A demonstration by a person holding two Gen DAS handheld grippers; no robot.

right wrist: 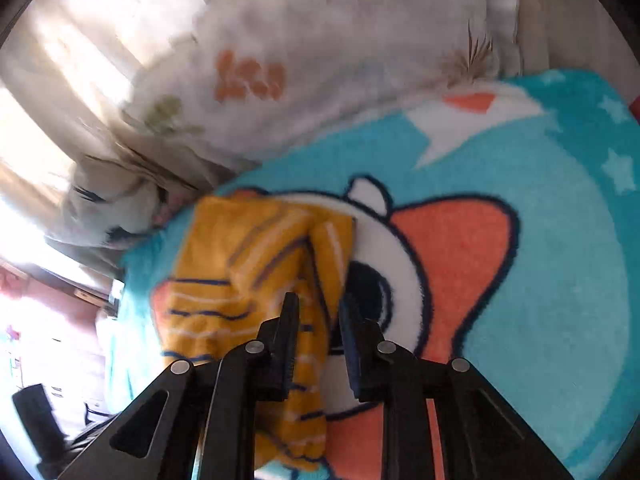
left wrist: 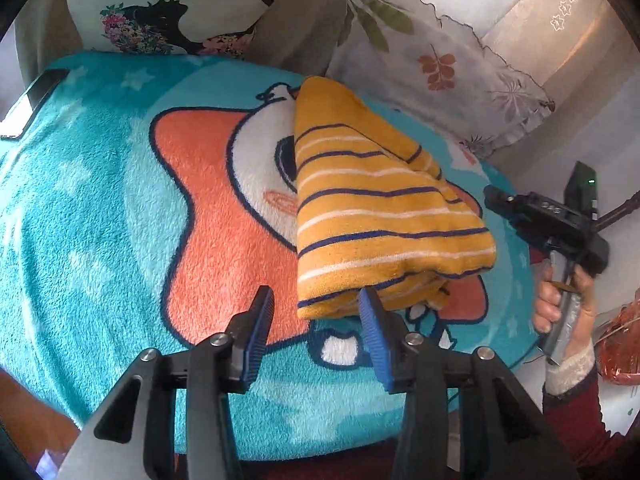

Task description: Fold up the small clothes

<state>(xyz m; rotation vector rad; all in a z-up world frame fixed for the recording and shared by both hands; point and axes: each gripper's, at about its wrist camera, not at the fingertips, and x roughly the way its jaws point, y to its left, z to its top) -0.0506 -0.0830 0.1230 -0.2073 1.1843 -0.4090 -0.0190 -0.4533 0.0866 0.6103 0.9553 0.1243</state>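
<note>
A small yellow garment with navy and white stripes (left wrist: 380,208) lies folded on a teal cartoon blanket (left wrist: 100,220). My left gripper (left wrist: 316,316) is open just in front of the garment's near edge, its right finger (left wrist: 370,320) touching the fabric. In the right wrist view the garment (right wrist: 248,280) lies under and ahead of my right gripper (right wrist: 318,316), whose jaws stand partly apart with a strip of the garment between them; the grip is unclear. The right gripper also shows in the left wrist view (left wrist: 520,208), off the garment's right side.
A floral cushion (left wrist: 432,60) and a patterned pillow (left wrist: 168,12) lean behind the blanket. A phone (left wrist: 32,100) lies at the blanket's far left edge. A red bag (left wrist: 620,344) sits at the right.
</note>
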